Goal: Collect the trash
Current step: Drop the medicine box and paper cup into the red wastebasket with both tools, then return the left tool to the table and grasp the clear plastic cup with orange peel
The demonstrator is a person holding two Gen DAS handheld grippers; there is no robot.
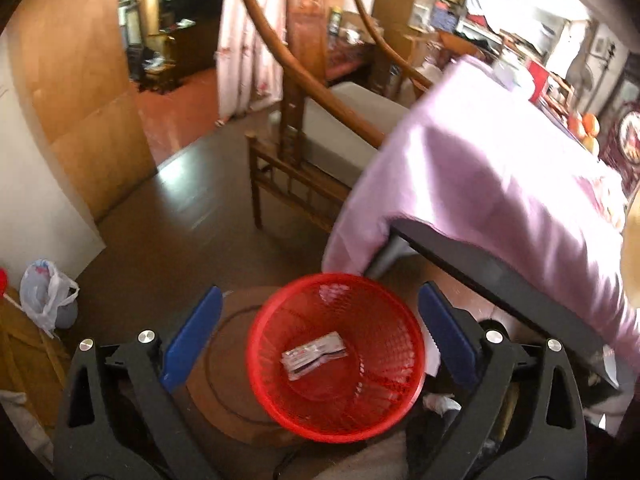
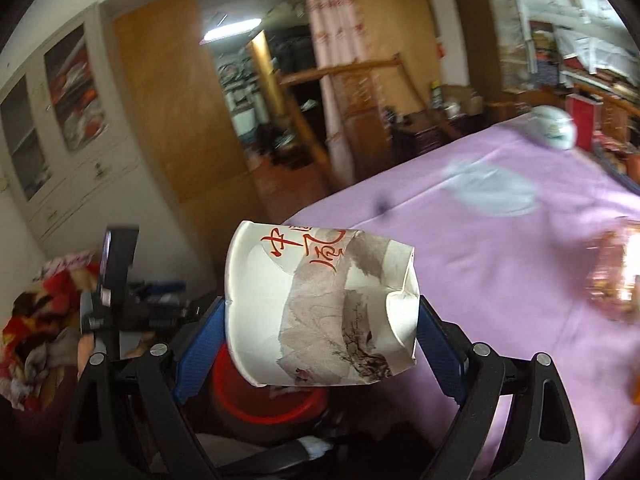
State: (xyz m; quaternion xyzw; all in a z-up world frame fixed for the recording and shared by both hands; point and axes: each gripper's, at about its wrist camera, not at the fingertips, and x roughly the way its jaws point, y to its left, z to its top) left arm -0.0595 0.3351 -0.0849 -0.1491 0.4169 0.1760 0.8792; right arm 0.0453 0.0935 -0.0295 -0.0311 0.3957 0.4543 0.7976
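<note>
A red mesh wastebasket point(image 1: 380, 400) stands on the floor below my left gripper point(image 1: 320, 344). A small silvery wrapper point(image 1: 314, 354) lies on its bottom. The left gripper's blue pads point(image 1: 192, 336) stand wide apart with nothing between them. My right gripper point(image 2: 320, 320) is shut on a crumpled white paper cup point(image 2: 320, 304) with red writing and a grey ink picture. It holds the cup sideways beside the edge of the purple-clothed table point(image 2: 500, 280). Part of the red wastebasket point(image 2: 264, 400) shows beneath the cup.
A wooden armchair point(image 1: 304, 128) with a grey cushion stands beyond the basket, next to the purple tablecloth point(image 1: 480, 176). A white plastic bag point(image 1: 44, 296) lies on the floor at left. On the table lie a pale blue face mask point(image 2: 492, 192), a white-green lidded cup point(image 2: 554, 126) and a shiny pink wrapper point(image 2: 616, 276).
</note>
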